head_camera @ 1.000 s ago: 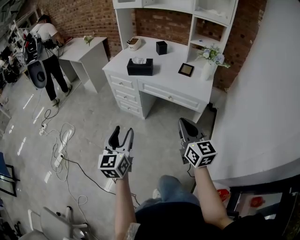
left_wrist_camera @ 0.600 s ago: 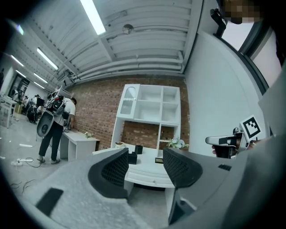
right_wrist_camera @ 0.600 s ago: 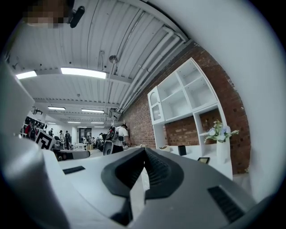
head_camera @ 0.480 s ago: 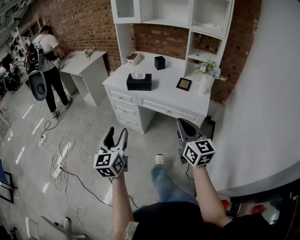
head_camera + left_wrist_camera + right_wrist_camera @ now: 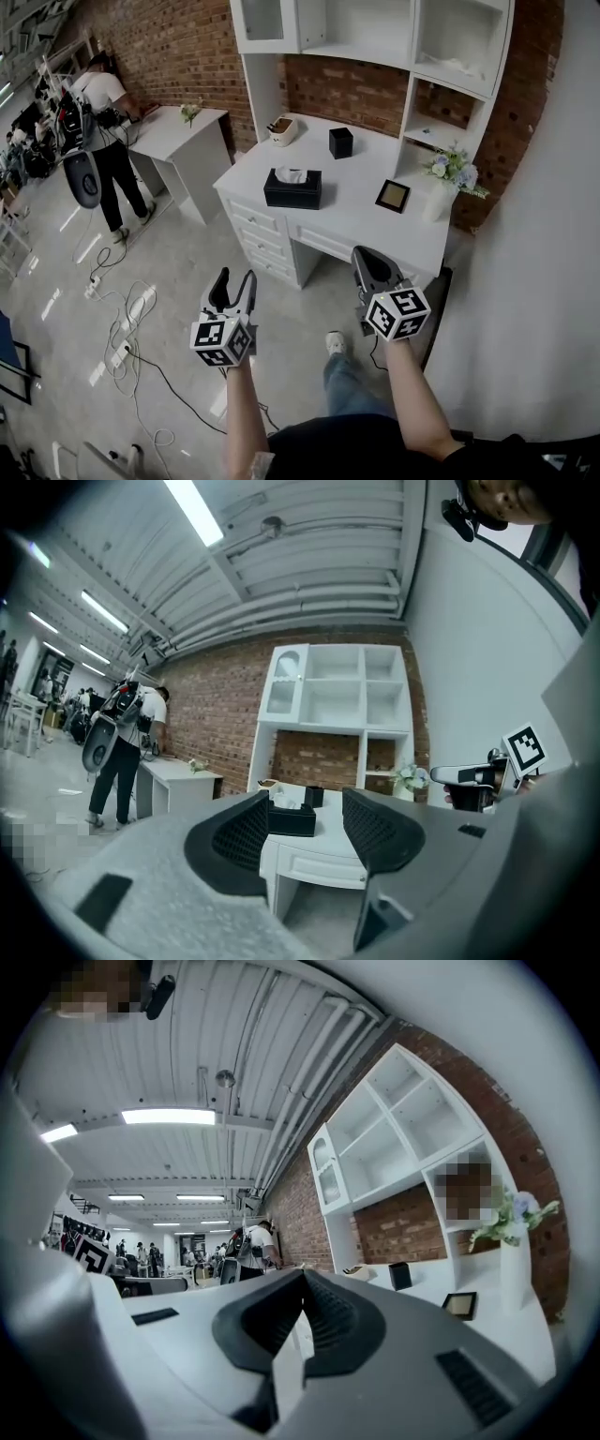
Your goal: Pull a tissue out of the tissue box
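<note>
Head view: tissue box sits on tabletop at twelve o'clock; left tongs gape empty; right tongs pressed together, empty.

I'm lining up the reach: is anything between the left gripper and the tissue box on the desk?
Nothing visible does. The left gripper hangs open over the floor short of the desk; the tissue box stands alone near the desk's front edge, showing unblocked between the jaws in the left gripper view.
</note>
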Motion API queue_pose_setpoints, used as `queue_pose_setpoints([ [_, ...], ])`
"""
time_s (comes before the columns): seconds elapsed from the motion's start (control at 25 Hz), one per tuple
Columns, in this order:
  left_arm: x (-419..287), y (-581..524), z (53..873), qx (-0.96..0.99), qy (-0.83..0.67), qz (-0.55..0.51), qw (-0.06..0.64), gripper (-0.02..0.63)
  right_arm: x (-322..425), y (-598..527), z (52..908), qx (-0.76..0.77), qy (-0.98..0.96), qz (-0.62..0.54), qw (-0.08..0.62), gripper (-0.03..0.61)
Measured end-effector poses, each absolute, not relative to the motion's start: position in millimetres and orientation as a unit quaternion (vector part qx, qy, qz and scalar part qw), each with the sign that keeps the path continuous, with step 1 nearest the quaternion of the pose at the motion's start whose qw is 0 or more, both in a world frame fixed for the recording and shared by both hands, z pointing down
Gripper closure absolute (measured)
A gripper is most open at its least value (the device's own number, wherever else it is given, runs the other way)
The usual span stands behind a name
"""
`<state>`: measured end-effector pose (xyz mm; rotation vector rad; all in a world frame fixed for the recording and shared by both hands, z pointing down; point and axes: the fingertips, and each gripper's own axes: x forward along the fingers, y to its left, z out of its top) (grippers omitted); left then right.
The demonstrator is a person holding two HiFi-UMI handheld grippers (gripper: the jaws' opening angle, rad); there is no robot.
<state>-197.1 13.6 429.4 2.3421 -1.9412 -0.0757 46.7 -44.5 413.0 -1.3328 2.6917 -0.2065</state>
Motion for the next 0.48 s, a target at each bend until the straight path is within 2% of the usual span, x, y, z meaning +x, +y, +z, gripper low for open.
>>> queue_pose_setpoints([
  [0.48, -211, -174, 447, 0.743, -0.665, 0.005, 0.071, 0.399, 11, -253, 437, -0.395, 0.912, -0.107, 0.037, 0.580],
])
